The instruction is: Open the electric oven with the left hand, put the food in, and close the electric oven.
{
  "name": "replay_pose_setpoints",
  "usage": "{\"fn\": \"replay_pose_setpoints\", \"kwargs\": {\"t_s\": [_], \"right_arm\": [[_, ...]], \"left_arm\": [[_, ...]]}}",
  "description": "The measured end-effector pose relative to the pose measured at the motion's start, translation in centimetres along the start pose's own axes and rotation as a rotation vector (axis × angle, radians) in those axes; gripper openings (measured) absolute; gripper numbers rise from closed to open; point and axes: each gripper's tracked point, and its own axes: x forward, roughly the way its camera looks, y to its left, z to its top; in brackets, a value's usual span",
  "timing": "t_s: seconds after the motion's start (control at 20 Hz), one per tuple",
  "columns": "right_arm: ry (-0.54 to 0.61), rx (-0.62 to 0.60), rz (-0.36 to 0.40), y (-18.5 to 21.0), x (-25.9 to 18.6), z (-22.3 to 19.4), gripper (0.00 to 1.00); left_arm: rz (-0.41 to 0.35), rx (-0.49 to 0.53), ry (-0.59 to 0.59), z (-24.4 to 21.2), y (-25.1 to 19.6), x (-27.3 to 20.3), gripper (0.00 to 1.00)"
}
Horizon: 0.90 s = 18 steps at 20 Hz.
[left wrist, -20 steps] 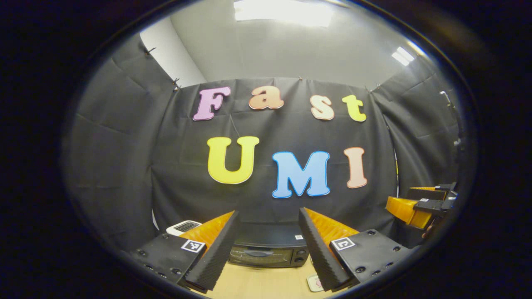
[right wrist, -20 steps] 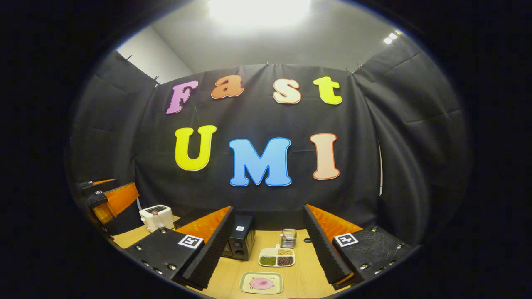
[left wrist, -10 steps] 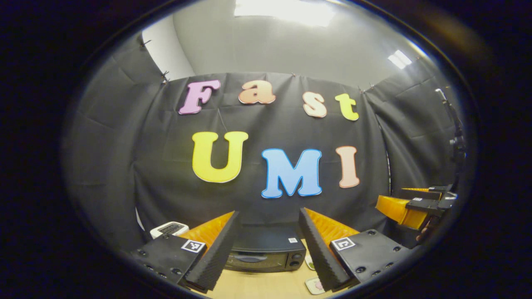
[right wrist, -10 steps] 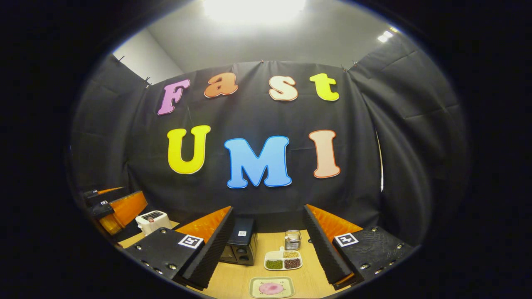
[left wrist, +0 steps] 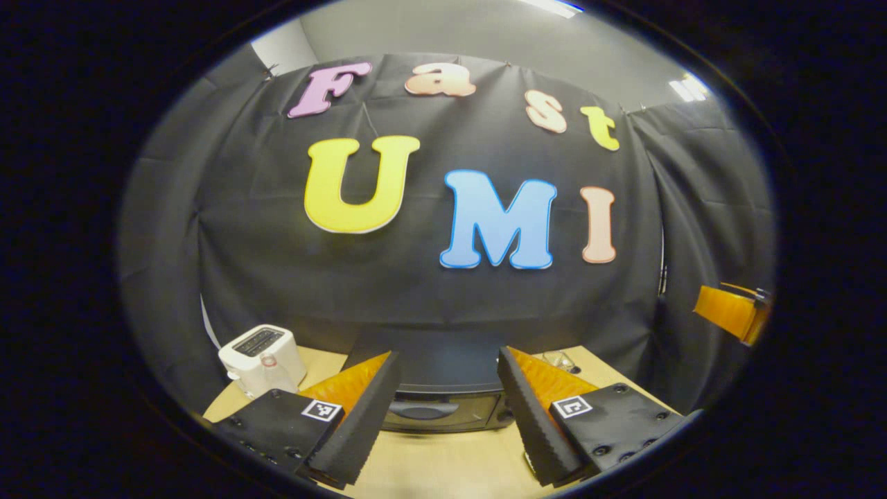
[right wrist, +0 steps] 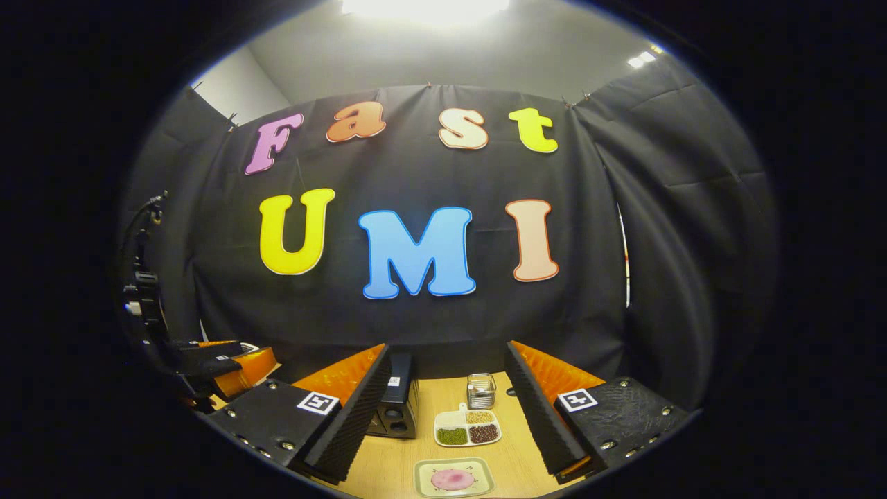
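My left tongs, open and empty, point straight at the closed electric oven on the desk, its handle lying crosswise dead ahead, nearer me than the open right tongs.

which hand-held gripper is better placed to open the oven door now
Left. The left hand-held gripper is open and faces the electric oven head-on, its door handle between the fingers. The right hand-held gripper sees the oven off to its side.

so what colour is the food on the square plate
Pink food on a pale, green-rimmed plate; it shows best in the right gripper view.
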Motion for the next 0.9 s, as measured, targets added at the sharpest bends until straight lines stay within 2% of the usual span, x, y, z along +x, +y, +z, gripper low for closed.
{"fn": "replay_pose_setpoints", "kwargs": {"t_s": [0.1,0.15,0.2,0.5,0.55,0.65,0.7,0.75,0.9], "right_arm": [[0.022,-0.003,-0.021,-0.6,0.4,-0.9,0.99],[0.035,-0.005,-0.033,-0.9,0.5,-1.3,0.99],[0.046,-0.008,-0.043,-1.2,0.6,-1.7,0.99],[0.091,-0.026,-0.098,-2.8,0.0,-3.5,0.99],[0.095,-0.03,-0.104,-3.0,-0.2,-3.6,0.99],[0.102,-0.037,-0.118,-3.3,-0.4,-3.8,0.99],[0.103,-0.038,-0.123,-3.5,-0.6,-3.8,0.99],[0.106,-0.037,-0.129,-3.8,-0.6,-3.9,0.99],[0.111,-0.032,-0.137,-4.0,-0.5,-3.9,0.99]], "left_arm": [[-0.006,0.013,0.066,-2.2,0.3,2.4,0.95],[-0.006,0.022,0.101,-3.6,0.6,3.6,0.98],[-0.004,0.031,0.131,-4.8,0.9,4.8,0.95],[0.02,0.05,0.294,-11.8,2.8,10.6,0.95],[0.023,0.044,0.308,-12.6,2.9,11.3,0.92],[0.034,0.051,0.336,-14.0,3.3,12.6,0.99],[0.036,0.054,0.348,-14.6,3.4,13.1,0.95],[0.043,0.073,0.338,-14.6,3.5,13.6,0.99],[0.06,0.096,0.331,-14.6,3.5,13.6,0.95]]}}
